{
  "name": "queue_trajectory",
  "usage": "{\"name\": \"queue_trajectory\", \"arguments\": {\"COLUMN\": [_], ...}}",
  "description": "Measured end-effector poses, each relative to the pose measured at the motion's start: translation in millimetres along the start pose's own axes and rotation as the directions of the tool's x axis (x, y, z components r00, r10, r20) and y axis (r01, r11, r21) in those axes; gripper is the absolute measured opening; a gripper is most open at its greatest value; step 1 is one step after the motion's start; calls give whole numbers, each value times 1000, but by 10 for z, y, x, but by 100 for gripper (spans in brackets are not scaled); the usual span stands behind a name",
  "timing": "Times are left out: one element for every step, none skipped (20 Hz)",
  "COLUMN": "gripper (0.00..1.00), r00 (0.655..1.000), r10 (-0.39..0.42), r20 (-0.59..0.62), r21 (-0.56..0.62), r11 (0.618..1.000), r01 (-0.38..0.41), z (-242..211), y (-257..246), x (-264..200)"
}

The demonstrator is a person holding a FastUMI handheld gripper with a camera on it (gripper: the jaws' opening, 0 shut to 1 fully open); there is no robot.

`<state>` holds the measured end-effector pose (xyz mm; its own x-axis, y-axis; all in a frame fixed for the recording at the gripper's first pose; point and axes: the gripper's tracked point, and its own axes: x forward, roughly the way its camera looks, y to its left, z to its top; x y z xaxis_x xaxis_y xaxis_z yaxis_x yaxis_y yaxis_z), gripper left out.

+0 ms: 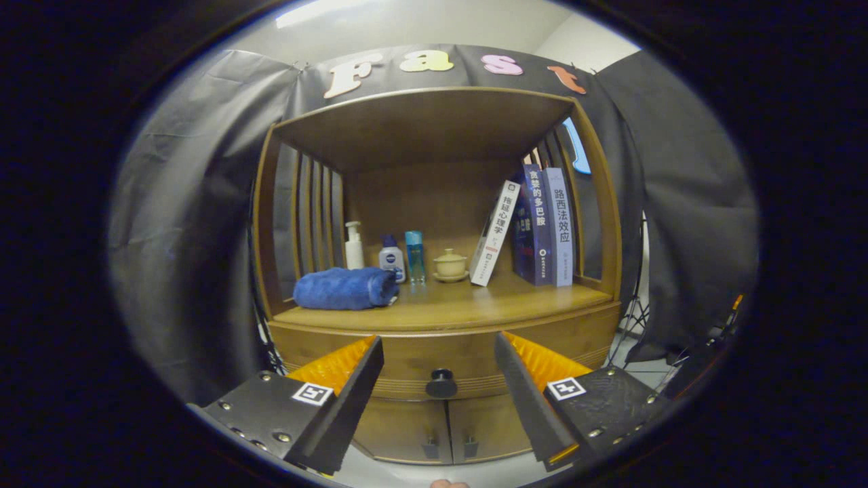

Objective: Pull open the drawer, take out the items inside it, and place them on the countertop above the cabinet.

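Note:
A wooden cabinet (441, 203) stands ahead with a shut drawer (407, 362) below its countertop (468, 305). The drawer's dark round knob (441, 383) sits in the gap between my fingers, some way beyond them. My gripper (439, 356) is open, with nothing between its fingers. What lies inside the drawer is hidden.
On the countertop lie a rolled blue towel (346, 288), a white pump bottle (353, 246), two small bottles (392, 259), a lidded cup (450, 264) and several books (542, 224). Two small doors (444, 427) sit under the drawer. Black cloth hangs on both sides.

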<state>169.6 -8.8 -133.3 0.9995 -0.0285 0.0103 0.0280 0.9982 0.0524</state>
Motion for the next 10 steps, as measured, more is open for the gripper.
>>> {"name": "queue_trajectory", "arguments": {"gripper": [99,99,99,99,99,99,99,99,99,99], "r00": [1000,1000,998,996,995,994,993,991,988,985], "r10": [3,0,-10,-14,-30,-40,-47,-50,-43,-43], "r20": [-4,-25,-62,-83,-90,-97,-108,-127,-148,-169], "r21": [7,7,-4,-16,-40,-70,-95,-111,-110,-101], "r11": [1000,1000,1000,1000,999,997,995,993,994,995], "r01": [-3,0,10,13,26,33,37,36,27,26], "z": [-59,-165,-300,-399,-469,-529,-608,-720,-824,-915], "y": [17,34,7,5,-6,-3,21,44,73,86], "x": [63,158,214,267,321,357,400,432,478,518]}}
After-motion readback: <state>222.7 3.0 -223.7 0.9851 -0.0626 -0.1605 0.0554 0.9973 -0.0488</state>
